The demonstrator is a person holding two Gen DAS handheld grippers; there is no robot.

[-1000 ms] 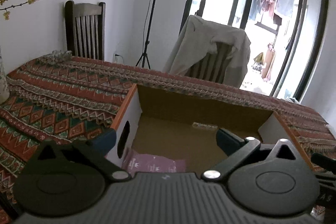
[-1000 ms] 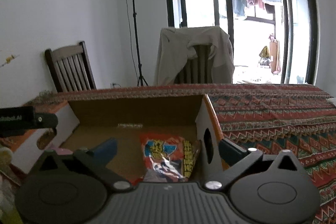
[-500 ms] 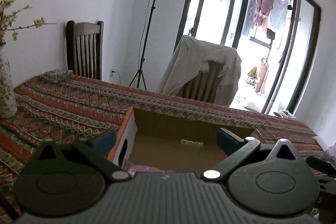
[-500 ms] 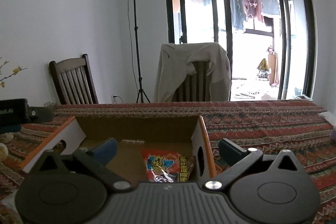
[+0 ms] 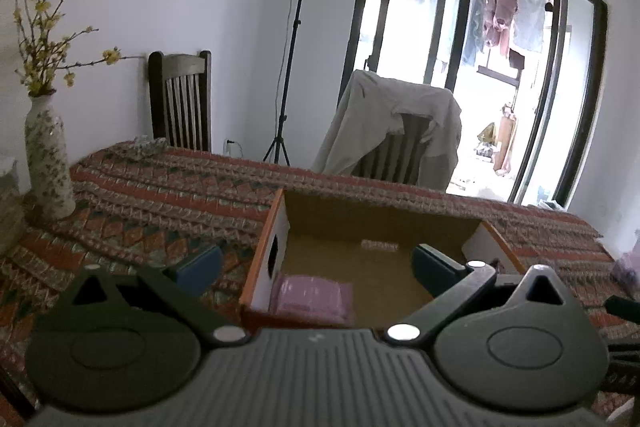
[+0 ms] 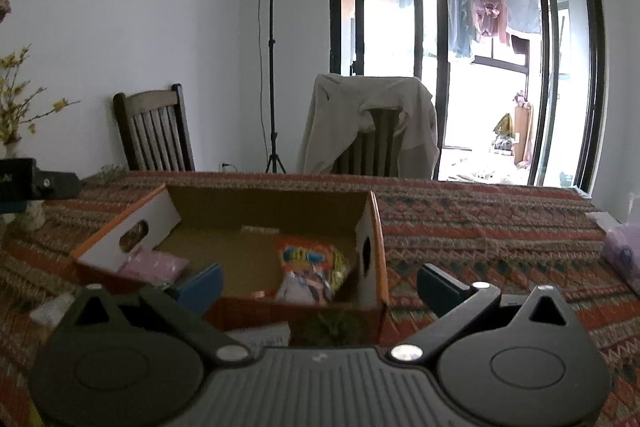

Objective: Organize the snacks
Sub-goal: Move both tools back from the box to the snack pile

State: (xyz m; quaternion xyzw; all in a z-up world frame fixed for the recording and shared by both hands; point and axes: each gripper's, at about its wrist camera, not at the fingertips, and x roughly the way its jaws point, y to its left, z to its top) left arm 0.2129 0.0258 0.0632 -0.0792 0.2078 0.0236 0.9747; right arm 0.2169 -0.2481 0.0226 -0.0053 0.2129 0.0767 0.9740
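An open cardboard box [image 5: 384, 215] with orange-edged white sides stands on the patterned tablecloth; it also shows in the right wrist view [image 6: 264, 199]. A pink snack packet [image 5: 312, 297] lies in its near left corner, also seen in the right wrist view [image 6: 154, 265]. A red and yellow snack bag [image 6: 312, 271] lies at its right side. My left gripper [image 5: 316, 263] is open and empty, held in front of the box. My right gripper [image 6: 320, 281] is open and empty, also in front of the box.
A flowered vase [image 5: 48, 163] with yellow twigs stands on the table at far left. Two chairs [image 6: 154, 131] stand behind the table, one draped with a beige jacket [image 6: 370, 123]. A pale purple packet [image 6: 622, 253] lies at the table's right edge.
Both grippers have pulled back and away from the box, open and empty throughout. The box now looks smaller and its near wall shows in the right wrist view.
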